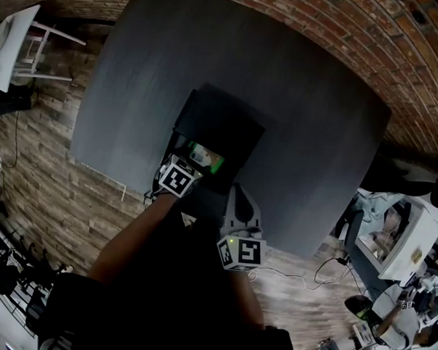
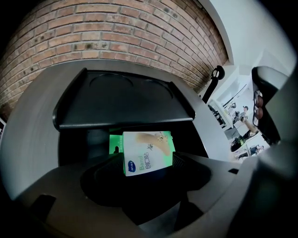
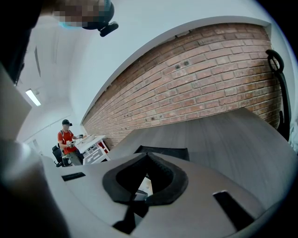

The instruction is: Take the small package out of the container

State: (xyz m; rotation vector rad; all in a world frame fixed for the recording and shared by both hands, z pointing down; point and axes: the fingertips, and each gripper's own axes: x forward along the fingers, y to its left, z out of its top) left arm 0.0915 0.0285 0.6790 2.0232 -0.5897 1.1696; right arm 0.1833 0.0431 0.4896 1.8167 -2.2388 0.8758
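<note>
Dim, heavy fisheye distortion, perhaps slightly soft

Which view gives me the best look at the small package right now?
Left gripper view: the package sits centred and close, its white-and-green face and print visible inside the open black container. Head view shows only a small green-white sliver of it. Right gripper view shows no package I can make out.
</note>
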